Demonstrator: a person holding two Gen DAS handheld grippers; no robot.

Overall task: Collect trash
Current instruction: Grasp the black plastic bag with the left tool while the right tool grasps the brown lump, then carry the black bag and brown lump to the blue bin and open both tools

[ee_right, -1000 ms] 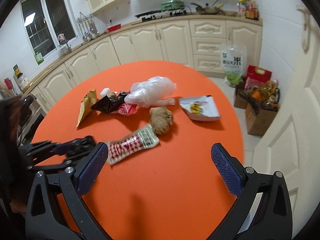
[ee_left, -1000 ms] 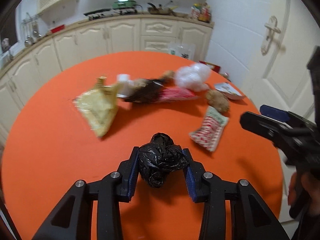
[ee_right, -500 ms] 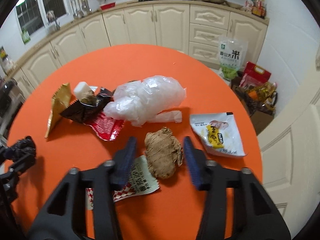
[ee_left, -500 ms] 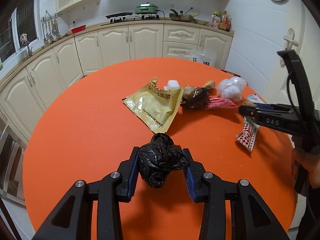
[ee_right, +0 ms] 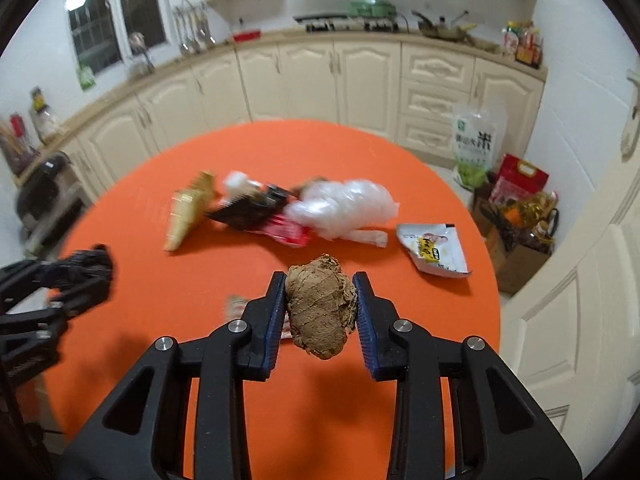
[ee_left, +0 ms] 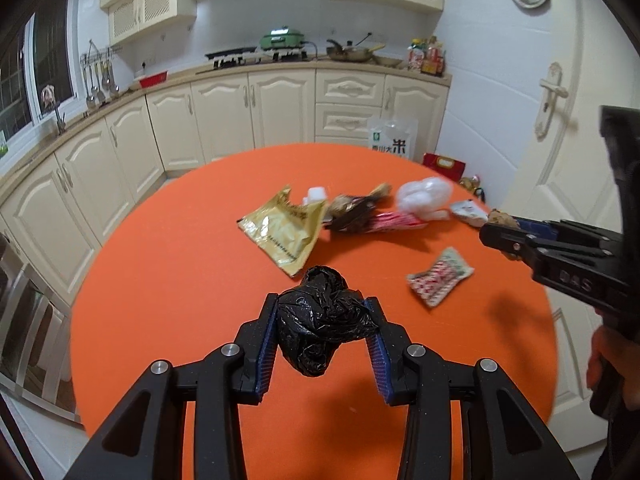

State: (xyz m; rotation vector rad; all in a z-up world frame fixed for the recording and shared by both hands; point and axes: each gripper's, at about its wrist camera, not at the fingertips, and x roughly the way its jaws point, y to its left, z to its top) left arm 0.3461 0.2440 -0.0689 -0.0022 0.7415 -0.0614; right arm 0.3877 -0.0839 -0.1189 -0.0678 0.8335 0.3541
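My left gripper [ee_left: 322, 312] is shut on a crumpled black plastic bag [ee_left: 322, 320], held above the round orange table [ee_left: 168, 264]. My right gripper [ee_right: 320, 292] is shut on a brown crumpled paper ball [ee_right: 320, 308], lifted off the table; it also shows at the right of the left wrist view as the right gripper [ee_left: 500, 232]. On the table lie a gold packet [ee_left: 284, 232], a dark wrapper [ee_left: 352, 216] on a red one, a clear plastic bag [ee_right: 344, 204], a white snack packet [ee_right: 434, 248] and a red-and-white checked wrapper [ee_left: 440, 276].
Cream kitchen cabinets [ee_left: 240, 116] curve behind the table. A rice sack [ee_right: 474, 144], a red box and a full carton [ee_right: 520, 236] stand on the floor at the right. A white door [ee_left: 560, 128] is at the right. A hand [ee_left: 608, 360] holds the right gripper.
My right gripper moved in over the brown paper ball, shut on it and lifted it off the table. My left gripper, still holding the black bag, rose and pulled back from the litter.
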